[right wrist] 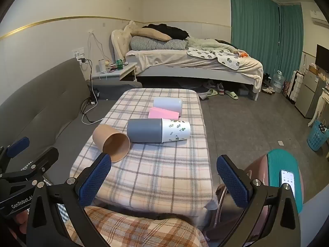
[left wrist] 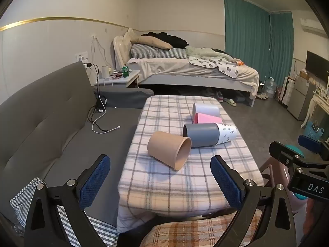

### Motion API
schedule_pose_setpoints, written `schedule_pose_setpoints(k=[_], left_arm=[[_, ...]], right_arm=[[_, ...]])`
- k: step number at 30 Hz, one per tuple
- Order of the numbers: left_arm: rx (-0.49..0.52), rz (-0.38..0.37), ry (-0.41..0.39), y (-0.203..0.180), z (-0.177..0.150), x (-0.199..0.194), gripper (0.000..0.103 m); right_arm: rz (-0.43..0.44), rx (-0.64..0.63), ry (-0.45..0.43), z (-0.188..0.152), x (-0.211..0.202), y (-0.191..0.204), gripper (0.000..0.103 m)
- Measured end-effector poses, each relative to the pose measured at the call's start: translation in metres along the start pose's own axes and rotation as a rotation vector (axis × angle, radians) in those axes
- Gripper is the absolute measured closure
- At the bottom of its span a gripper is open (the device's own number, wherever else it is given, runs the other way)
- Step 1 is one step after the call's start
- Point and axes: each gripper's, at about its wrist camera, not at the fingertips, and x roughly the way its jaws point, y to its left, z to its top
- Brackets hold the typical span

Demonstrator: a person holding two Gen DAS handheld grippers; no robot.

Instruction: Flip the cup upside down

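Note:
Several cups lie on their sides on a plaid-covered table (left wrist: 164, 181) (right wrist: 156, 177). Nearest is a brown paper cup (left wrist: 169, 152) (right wrist: 111, 141), its mouth facing me. Behind it lies a grey cup (left wrist: 200, 134) (right wrist: 144, 130) mouth to mouth with a white leaf-print cup (left wrist: 227, 132) (right wrist: 175, 130). Farther back are a pink cup (left wrist: 207, 118) (right wrist: 163, 112) and a white cup (left wrist: 206, 109) (right wrist: 168, 104). My left gripper (left wrist: 160, 164) is open and empty, short of the brown cup. My right gripper (right wrist: 164, 164) is open and empty over the table's near half.
A grey sofa (left wrist: 51, 123) with charging cables (left wrist: 102, 127) lies left of the table. A bed (left wrist: 185, 68) stands behind. A pink chair with a teal seat (right wrist: 283, 173) holding a phone (right wrist: 287, 182) is at the right. A plaid cushion (right wrist: 133, 230) lies at the near edge.

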Motion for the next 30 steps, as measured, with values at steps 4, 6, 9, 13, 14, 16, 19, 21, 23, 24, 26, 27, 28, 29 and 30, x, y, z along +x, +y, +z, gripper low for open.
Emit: schedule_pose_setpoints(k=[4, 6, 9, 13, 14, 16, 19, 21, 23, 24, 26, 27, 28, 29, 30], left_arm=[[-0.006, -0.002, -0.011, 0.0003, 0.0002, -0.0007, 0.002], [-0.006, -0.002, -0.014, -0.0003, 0.0002, -0.0013, 0.002], [-0.003, -0.003, -0.017, -0.0026, -0.0002, -0.0018, 0.002], [-0.01, -0.006, -0.012, 0.0046, 0.0006, -0.0013, 0.002], [-0.009, -0.006, -0.013, 0.005, 0.0008, -0.0015, 0.002], [-0.016, -0.002, -0.011, 0.0039, -0.0008, -0.0007, 0.002], [-0.017, 0.0, -0.009, 0.0043, -0.0024, -0.0005, 0.002], [-0.016, 0.002, -0.01, 0.0029, -0.0035, -0.0007, 0.002], [-0.015, 0.001, -0.01, 0.0033, -0.0041, -0.0004, 0.002], [-0.015, 0.002, -0.009, 0.0027, -0.0034, -0.0001, 0.002], [-0.016, 0.002, -0.009, 0.0031, -0.0037, 0.0002, 0.002], [-0.015, 0.001, -0.008, 0.0029, -0.003, 0.0001, 0.002], [-0.015, 0.001, -0.008, 0.0029, -0.0029, 0.0002, 0.002], [-0.014, 0.0, -0.008, 0.0029, -0.0029, 0.0003, 0.002], [-0.014, 0.001, -0.008, 0.003, -0.0028, 0.0004, 0.002]], right_arm=[[0.0, 0.0, 0.0, -0.0004, 0.0002, 0.0005, 0.0], [0.001, -0.001, 0.002, -0.0006, 0.0005, 0.0007, 0.0], [-0.003, -0.004, 0.003, -0.0009, 0.0009, 0.001, 0.0], [-0.006, -0.004, 0.003, -0.0017, 0.001, 0.0007, 0.0], [-0.005, -0.005, 0.002, -0.0019, 0.0011, 0.0006, 0.0], [-0.006, -0.004, 0.002, -0.0024, 0.0012, 0.0001, 0.0], [-0.003, -0.002, 0.003, -0.0027, 0.0012, -0.0003, 0.0], [0.0, -0.003, 0.003, -0.0041, 0.0015, 0.0016, 0.0], [0.006, -0.004, 0.002, -0.0056, 0.0015, 0.0018, 0.0], [0.01, -0.005, 0.001, -0.006, 0.0012, 0.0022, 0.0], [0.011, -0.006, 0.0, -0.0073, 0.0037, 0.0022, 0.0], [0.011, -0.005, 0.002, -0.0068, 0.0036, 0.0019, 0.0], [0.012, -0.004, 0.002, -0.007, 0.0032, 0.0016, 0.0], [0.012, -0.004, 0.004, -0.0058, 0.003, 0.0016, 0.0], [0.014, -0.004, 0.004, -0.006, 0.0031, 0.0015, 0.0]])
